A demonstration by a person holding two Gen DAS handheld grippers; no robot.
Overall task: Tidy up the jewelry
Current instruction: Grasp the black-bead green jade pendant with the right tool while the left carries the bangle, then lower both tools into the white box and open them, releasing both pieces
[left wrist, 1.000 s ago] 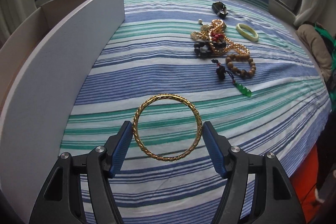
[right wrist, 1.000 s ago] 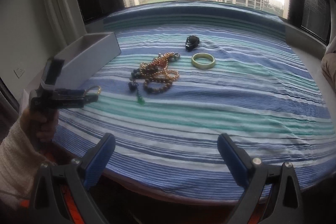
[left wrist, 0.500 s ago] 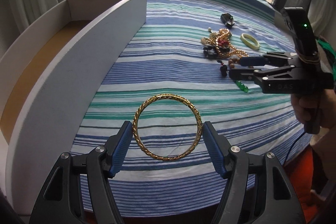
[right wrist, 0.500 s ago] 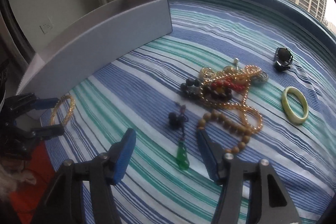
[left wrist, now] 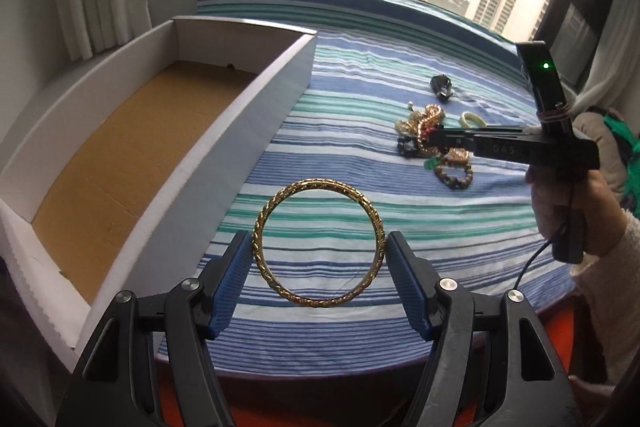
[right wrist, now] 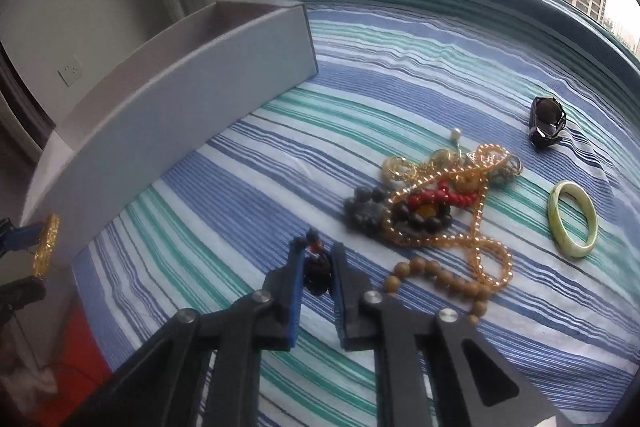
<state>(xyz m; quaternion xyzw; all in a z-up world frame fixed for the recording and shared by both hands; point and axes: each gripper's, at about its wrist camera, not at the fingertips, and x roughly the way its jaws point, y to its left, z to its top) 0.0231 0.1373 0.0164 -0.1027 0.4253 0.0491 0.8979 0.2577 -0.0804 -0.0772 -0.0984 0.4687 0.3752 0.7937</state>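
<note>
The only readable marking was a faint embossed "GAS" on the side of the black right gripper (left wrist: 436, 139), seen from the left wrist camera; whether more letters followed could not be told. No other lettering was legible.

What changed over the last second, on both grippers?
The right gripper swung over to the jewelry pile and its jaws have just been closing on the dark bead tassel. The left gripper carried the gold bangle toward the cardboard box. Its grip is unchanged; the pale green bangle stayed put.
</note>
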